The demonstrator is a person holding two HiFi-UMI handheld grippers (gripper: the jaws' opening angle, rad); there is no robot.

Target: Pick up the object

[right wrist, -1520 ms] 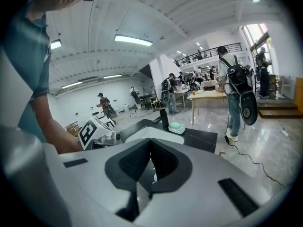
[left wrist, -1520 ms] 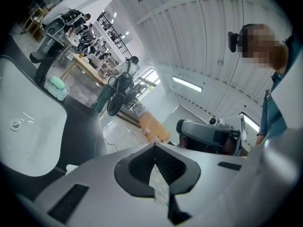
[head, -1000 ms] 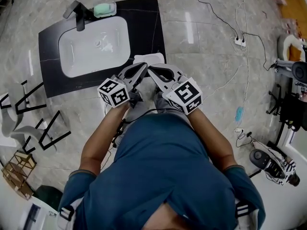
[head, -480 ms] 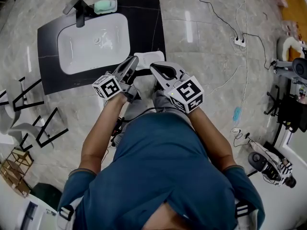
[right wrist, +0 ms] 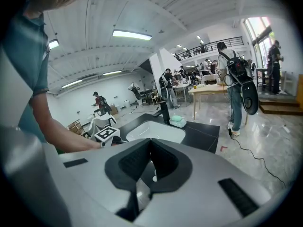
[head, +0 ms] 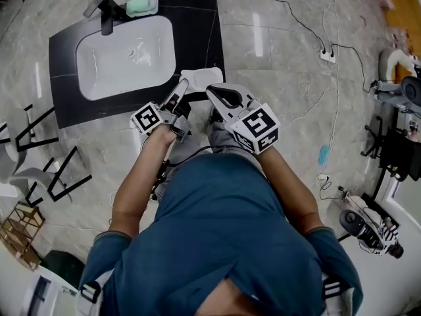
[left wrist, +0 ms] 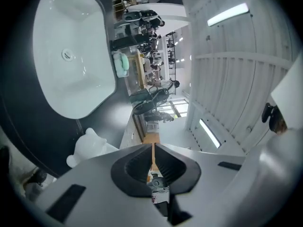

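Observation:
A small white bear-shaped figure (head: pixel 200 78) (left wrist: pixel 90 148) stands on the near right corner of the black countertop (head: pixel 197 25), beside the white sink (head: pixel 125 48). My left gripper (head: pixel 181 84) (left wrist: pixel 153 145) is shut with nothing between its jaws, and its tip sits just left of the figure over the counter's near edge. My right gripper (head: pixel 212 91) (right wrist: pixel 150 141) hovers just short of the figure, its jaws also shut and empty. The right gripper view shows the sink (right wrist: pixel 154 131) ahead, but its own jaws hide the figure.
A black faucet (head: pixel 102 12) and a green soap dish (head: pixel 141 5) stand at the sink's far end. Cables and a power strip (head: pixel 327 56) lie on the marble floor to the right. Black frames (head: pixel 39 150) stand at the left. People stand in the hall behind.
My left gripper has swung away from the right one and moved forward and left, toward the counter's edge. The right gripper has barely moved.

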